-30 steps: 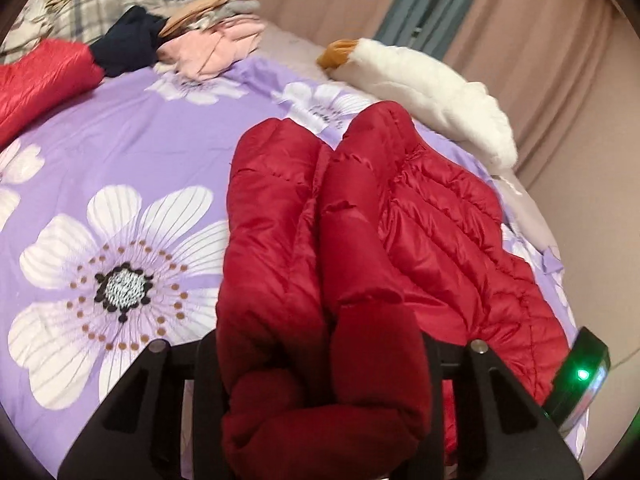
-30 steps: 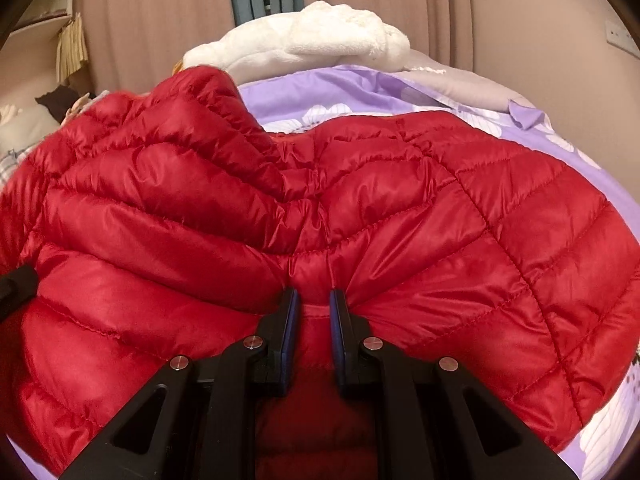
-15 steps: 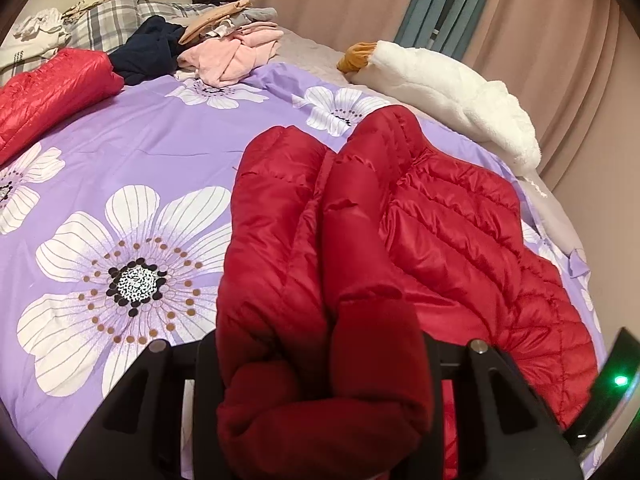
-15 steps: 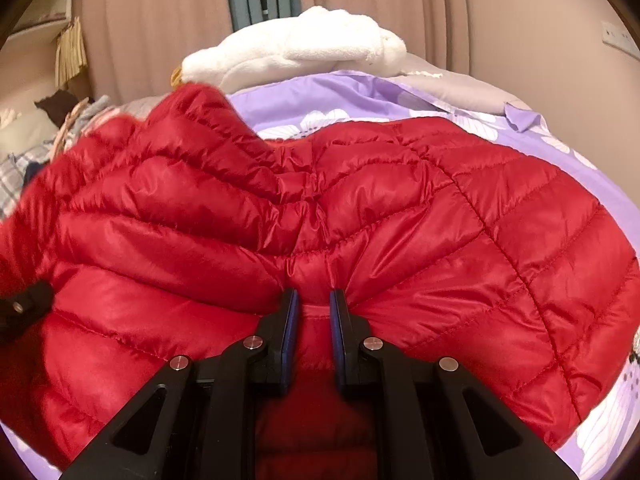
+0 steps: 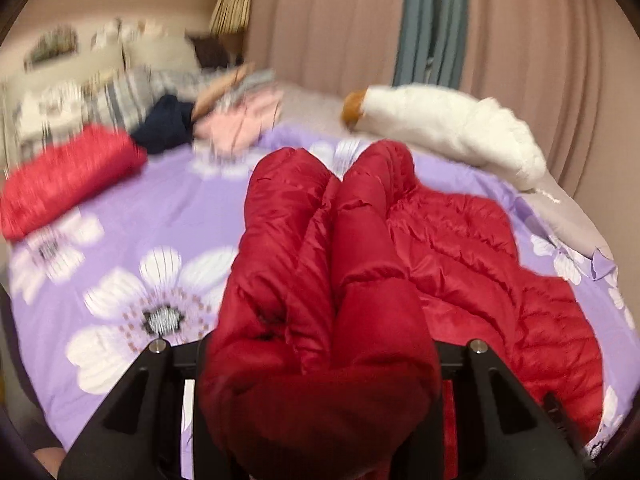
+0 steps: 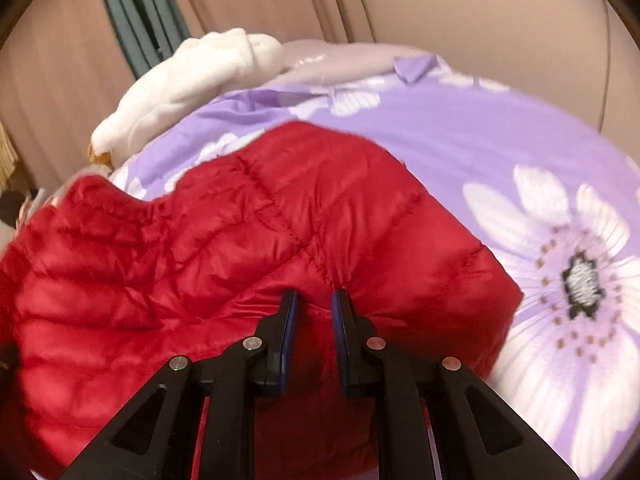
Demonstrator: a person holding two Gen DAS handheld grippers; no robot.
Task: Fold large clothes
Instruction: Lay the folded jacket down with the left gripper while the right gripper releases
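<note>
Both grippers, left (image 5: 320, 392) and right (image 6: 314, 312), clamp the red jacket (image 6: 224, 248); no legible writing.

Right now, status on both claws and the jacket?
Left claw wide, full of bunched sleeves. Right claw clamped on red jacket edge. Jacket half on purple bedspread. White plush toy beyond, clear.

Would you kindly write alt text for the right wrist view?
The right gripper pinches a fold of a red quilted puffer jacket lying on a purple floral bedspread. A white plush garment lies behind, before beige curtains.
</note>
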